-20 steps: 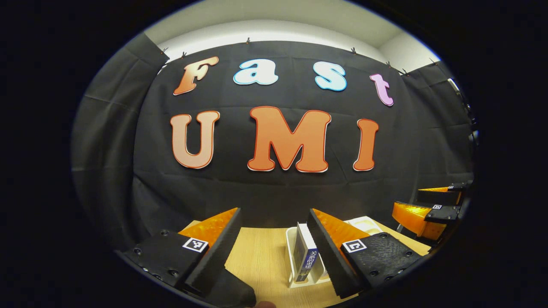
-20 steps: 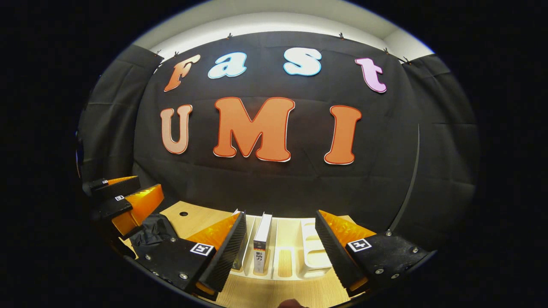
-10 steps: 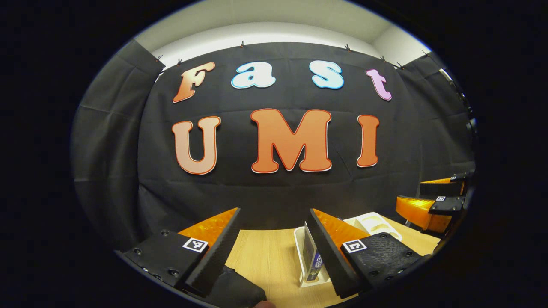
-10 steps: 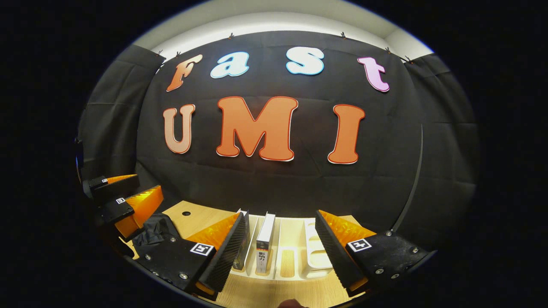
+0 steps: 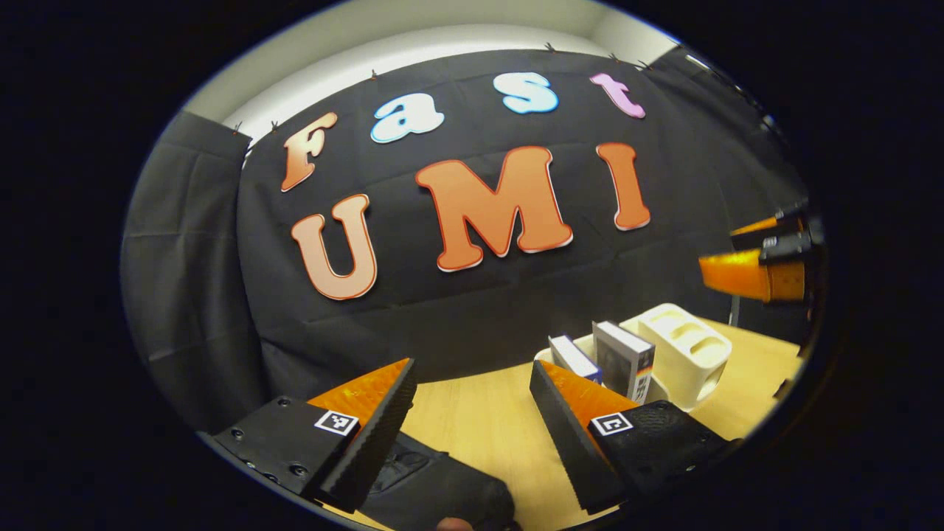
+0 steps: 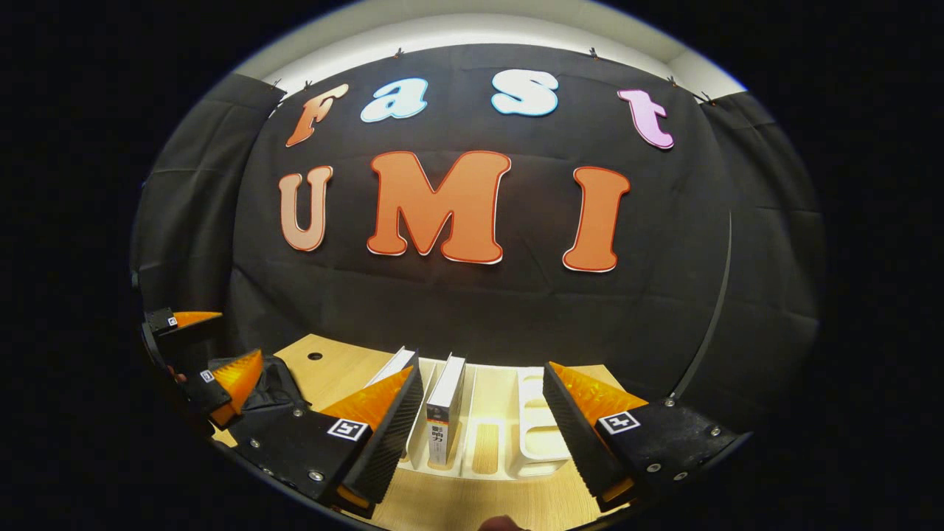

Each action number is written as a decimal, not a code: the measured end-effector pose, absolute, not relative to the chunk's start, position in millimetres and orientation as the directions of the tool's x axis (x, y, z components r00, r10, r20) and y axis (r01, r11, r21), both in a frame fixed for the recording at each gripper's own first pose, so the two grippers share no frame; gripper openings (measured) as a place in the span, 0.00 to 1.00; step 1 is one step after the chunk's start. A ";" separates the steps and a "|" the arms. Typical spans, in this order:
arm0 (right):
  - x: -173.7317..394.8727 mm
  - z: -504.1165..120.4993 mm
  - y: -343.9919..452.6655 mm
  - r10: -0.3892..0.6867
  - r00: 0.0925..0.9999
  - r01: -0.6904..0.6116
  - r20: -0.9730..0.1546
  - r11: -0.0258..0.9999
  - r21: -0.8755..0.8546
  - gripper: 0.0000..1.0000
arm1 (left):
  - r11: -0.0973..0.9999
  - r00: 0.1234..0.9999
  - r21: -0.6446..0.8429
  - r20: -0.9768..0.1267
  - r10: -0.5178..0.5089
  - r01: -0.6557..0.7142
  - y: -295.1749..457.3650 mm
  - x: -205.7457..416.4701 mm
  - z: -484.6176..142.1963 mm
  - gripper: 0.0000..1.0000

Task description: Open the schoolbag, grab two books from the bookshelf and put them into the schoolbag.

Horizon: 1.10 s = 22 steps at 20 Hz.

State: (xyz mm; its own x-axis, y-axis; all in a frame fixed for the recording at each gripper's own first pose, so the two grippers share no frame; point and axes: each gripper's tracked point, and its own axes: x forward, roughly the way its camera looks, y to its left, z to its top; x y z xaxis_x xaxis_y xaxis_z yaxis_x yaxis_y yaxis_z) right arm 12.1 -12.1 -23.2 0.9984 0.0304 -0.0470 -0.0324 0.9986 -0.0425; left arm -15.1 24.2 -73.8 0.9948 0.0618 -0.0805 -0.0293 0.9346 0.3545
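Left gripper (image 5: 472, 383) hanging wide open and holding nothing above the bench (image 5: 487, 428), black schoolbag (image 5: 435, 487) lying just below its fingers, right gripper (image 6: 483, 387) gaping empty, two books (image 6: 445, 409) standing upright in the white bookshelf (image 6: 535, 435) directly ahead between its fingers.

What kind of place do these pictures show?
Probably a recording booth for staged household tasks, not a real home: black cloth forms the wall behind a wooden table, which carries a white bookshelf with two books and a black schoolbag.
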 end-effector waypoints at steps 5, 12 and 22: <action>23.1 -38.7 -21.6 0.019 0.997 -0.024 -0.078 0.998 -0.065 0.98 | 0.844 0.967 0.535 -0.235 0.098 0.044 42.3 -28.8 -151.0 0.99; 33.8 -56.9 -33.1 0.012 0.993 -0.020 -0.116 0.997 -0.069 0.98 | 0.712 0.921 0.692 -0.346 0.179 0.121 71.0 -48.2 -238.9 0.98; 40.6 -60.1 -41.3 0.017 0.992 -0.027 -0.122 0.996 -0.081 0.97 | 0.557 0.829 0.787 -0.481 0.286 0.265 101.8 -77.1 -338.5 0.98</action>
